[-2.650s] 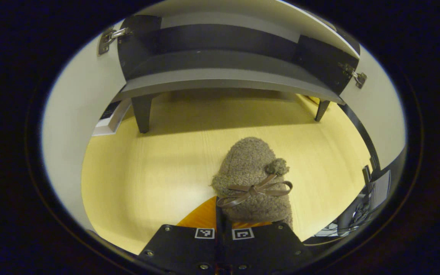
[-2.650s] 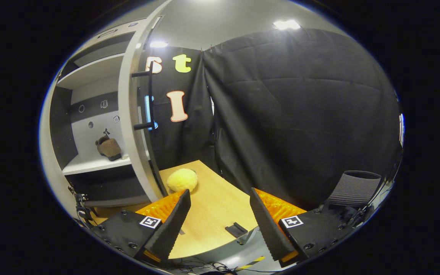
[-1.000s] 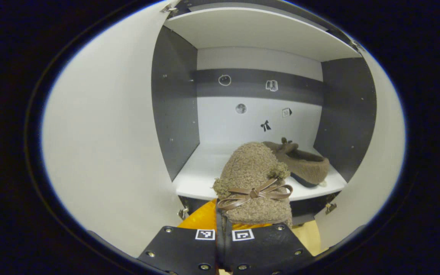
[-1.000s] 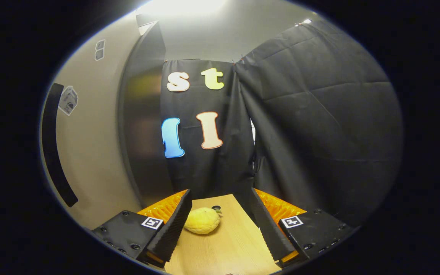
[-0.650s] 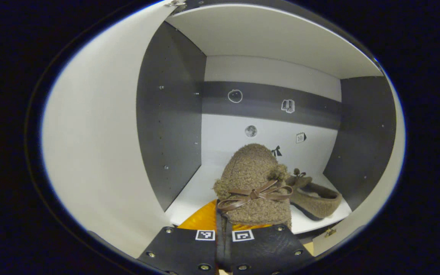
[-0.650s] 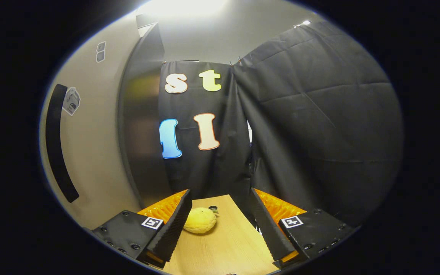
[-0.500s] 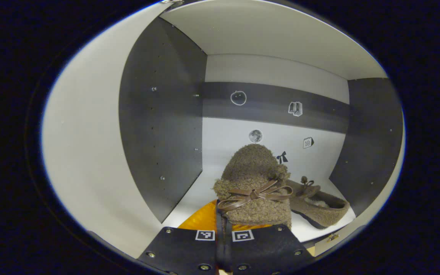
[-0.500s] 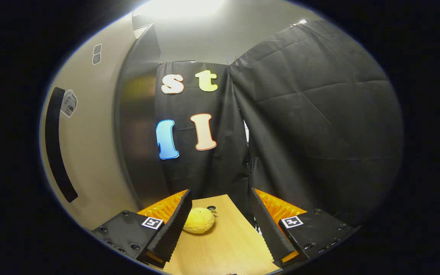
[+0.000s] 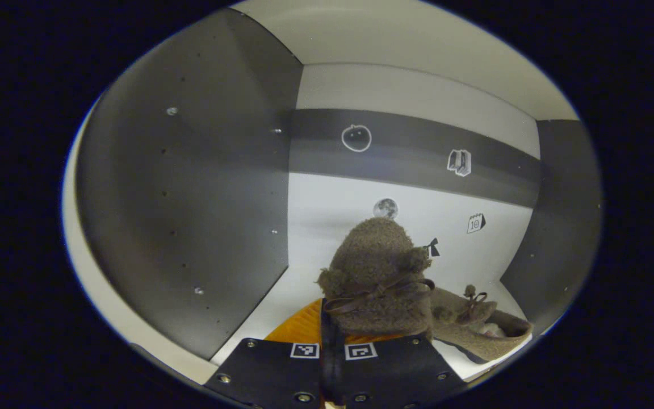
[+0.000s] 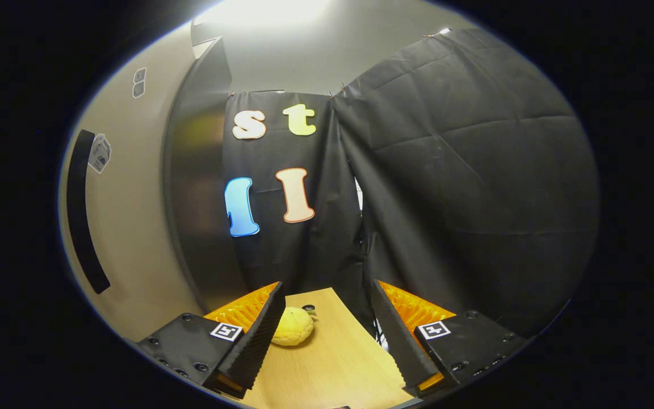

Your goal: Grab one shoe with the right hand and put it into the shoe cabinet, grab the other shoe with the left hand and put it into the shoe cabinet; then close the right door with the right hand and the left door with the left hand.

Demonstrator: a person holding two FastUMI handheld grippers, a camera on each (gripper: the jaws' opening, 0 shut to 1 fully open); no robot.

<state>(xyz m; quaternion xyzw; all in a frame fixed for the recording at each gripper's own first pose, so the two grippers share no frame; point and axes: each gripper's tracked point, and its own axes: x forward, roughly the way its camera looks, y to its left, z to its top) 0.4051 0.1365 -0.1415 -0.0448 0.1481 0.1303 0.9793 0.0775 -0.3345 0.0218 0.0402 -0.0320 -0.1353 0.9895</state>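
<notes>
A fuzzy brown shoe point(image 9: 376, 272) with a bow is clamped between the closed fingers of the left hand-held gripper point(image 9: 331, 341) and is held inside the shoe cabinet point(image 9: 191, 187), above its white shelf point(image 9: 298, 289). The other shoe point(image 9: 483, 329) is seen lying on that shelf toward its right edge. The right hand-held gripper point(image 10: 327, 335) is held wide apart over the table point(image 10: 332, 363), gripping nothing, with a yellow plush object point(image 10: 293, 332) near the table's far edge.

Fuzzy brown shoe point(image 9: 375, 267) with bow, toe pointing into shoe cabinet point(image 9: 191, 187); matching second shoe point(image 9: 477, 329) lies on shelf just right.
</notes>
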